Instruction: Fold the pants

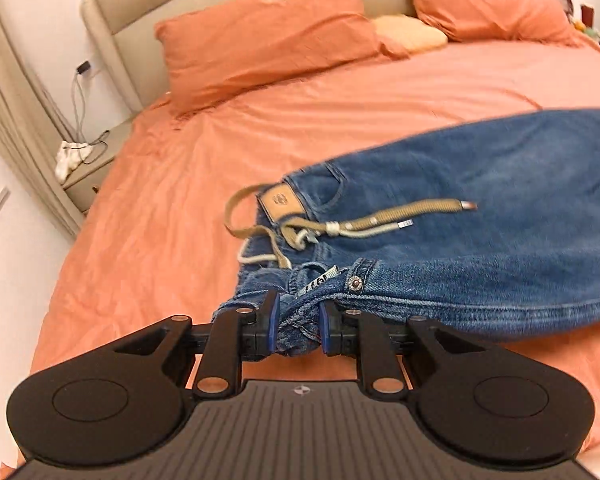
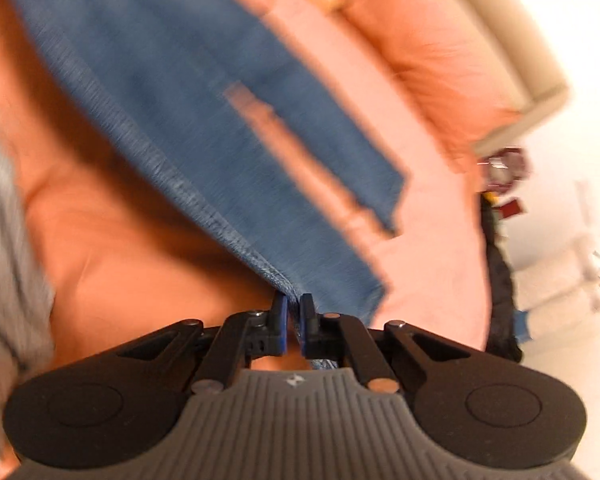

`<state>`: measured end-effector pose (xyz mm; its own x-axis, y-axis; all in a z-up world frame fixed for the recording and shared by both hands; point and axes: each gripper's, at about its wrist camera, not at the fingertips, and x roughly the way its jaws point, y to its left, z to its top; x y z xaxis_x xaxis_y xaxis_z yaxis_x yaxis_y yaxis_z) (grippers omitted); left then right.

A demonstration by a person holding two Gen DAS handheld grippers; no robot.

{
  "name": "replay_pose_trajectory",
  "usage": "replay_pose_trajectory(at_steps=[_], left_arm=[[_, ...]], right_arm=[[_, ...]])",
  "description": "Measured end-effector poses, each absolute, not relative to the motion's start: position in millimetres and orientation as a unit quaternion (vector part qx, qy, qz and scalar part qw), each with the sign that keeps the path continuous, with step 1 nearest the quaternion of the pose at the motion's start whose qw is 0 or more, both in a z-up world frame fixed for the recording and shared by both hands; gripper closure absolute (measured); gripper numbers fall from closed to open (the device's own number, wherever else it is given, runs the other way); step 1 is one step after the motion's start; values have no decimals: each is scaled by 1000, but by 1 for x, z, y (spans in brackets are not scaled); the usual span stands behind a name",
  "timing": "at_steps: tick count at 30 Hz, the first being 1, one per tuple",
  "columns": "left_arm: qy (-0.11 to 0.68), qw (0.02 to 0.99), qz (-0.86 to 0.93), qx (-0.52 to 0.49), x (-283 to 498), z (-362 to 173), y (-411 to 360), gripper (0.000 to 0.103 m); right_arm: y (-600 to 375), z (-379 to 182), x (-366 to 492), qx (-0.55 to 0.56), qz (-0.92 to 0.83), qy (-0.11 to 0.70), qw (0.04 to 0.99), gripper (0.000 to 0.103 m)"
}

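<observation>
1 jeans [image 1: 480,216], 2 orange pillows [image 1: 268,36], 1 small cushion [image 1: 412,32], 1 nightstand [image 1: 96,168].

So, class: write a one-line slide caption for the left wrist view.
Left gripper pinches the waistband of blue jeans above an orange bed.

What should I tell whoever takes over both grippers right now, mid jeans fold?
Left gripper: shut on a bunched wad of the jeans at the waistband, beside the button.
Right gripper: shut on a thin edge of the jeans near the leg end; that view is blurred.
Jeans: stretched between the two grippers over the orange bed, drawstring loose on top.
Done: both ends gripped.
Left: no finished fold shows yet. Probably lay them flat, fold them over, and keep the drawstring from trailing out.
</observation>
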<state>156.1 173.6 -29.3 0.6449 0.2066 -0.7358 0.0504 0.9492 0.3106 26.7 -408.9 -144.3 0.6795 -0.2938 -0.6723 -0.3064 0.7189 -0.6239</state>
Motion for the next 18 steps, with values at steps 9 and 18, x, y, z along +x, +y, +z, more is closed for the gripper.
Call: replay_pose_trajectory(at_steps=[9, 18], left_arm=[[366, 919, 89, 119, 186, 18, 179, 83], [404, 896, 126, 138, 284, -15, 176, 83]], right_arm=[[-400, -33, 63, -360, -75, 315, 875, 103], [-397, -55, 184, -369, -102, 356, 853, 103]])
